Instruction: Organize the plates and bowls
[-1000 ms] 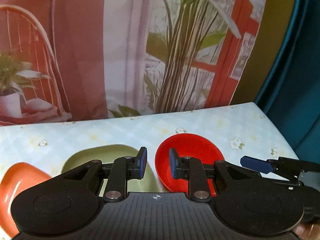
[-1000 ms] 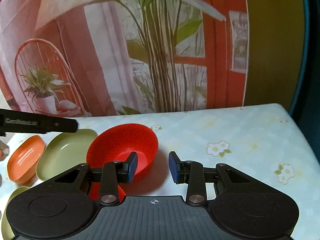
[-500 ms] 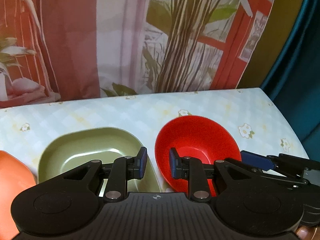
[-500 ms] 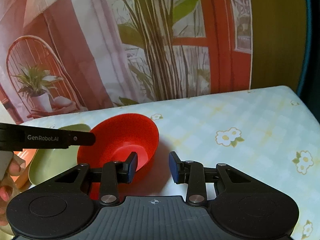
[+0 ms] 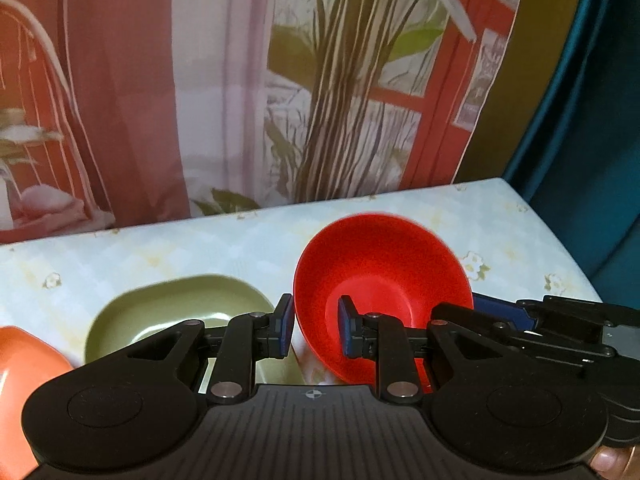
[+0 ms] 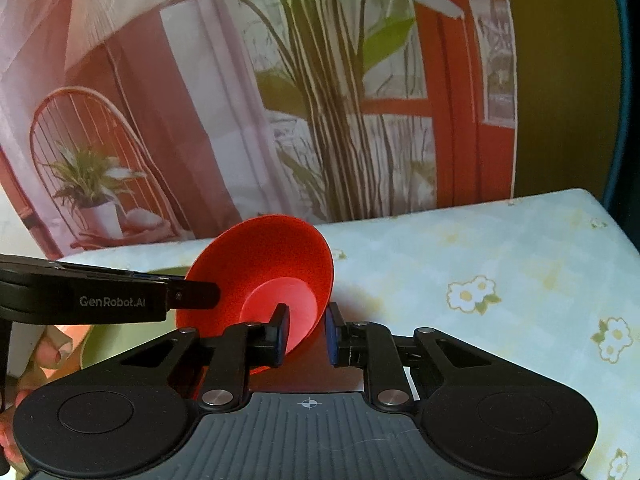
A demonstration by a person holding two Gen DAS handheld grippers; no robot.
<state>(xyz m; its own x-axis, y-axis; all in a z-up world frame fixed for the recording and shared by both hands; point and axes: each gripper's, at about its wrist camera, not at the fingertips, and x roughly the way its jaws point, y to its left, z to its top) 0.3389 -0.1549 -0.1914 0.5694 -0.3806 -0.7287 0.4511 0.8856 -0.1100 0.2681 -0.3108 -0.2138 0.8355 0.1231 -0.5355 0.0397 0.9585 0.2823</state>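
Red plastic bowl [image 6: 276, 272], tipped steeply on its edge so its hollow faces left, sits near the middle of a table covered in a pale checked cloth with small daisies [image 6: 500, 264]. The right gripper [image 6: 306, 334] has its two black fingers either side of the bowl's lower right rim, one inside the hollow and one outside; its jaws have just been closing, and they now pinch that wall. From the left wrist view, the left gripper [image 5: 312, 330] straddles the bowl's [image 5: 380, 280] opposite rim with a narrow gap, one pad just outside and one inside; whether the pads actually press the wall cannot be told. An olive green dish [image 5: 176, 312] lies flat on the cloth just left of the bowl, and an orange dish [image 5: 20, 368] shows at the far left edge. Behind the table hangs a printed backdrop of curtains, a leafy plant and a red window frame [image 6: 328, 120].
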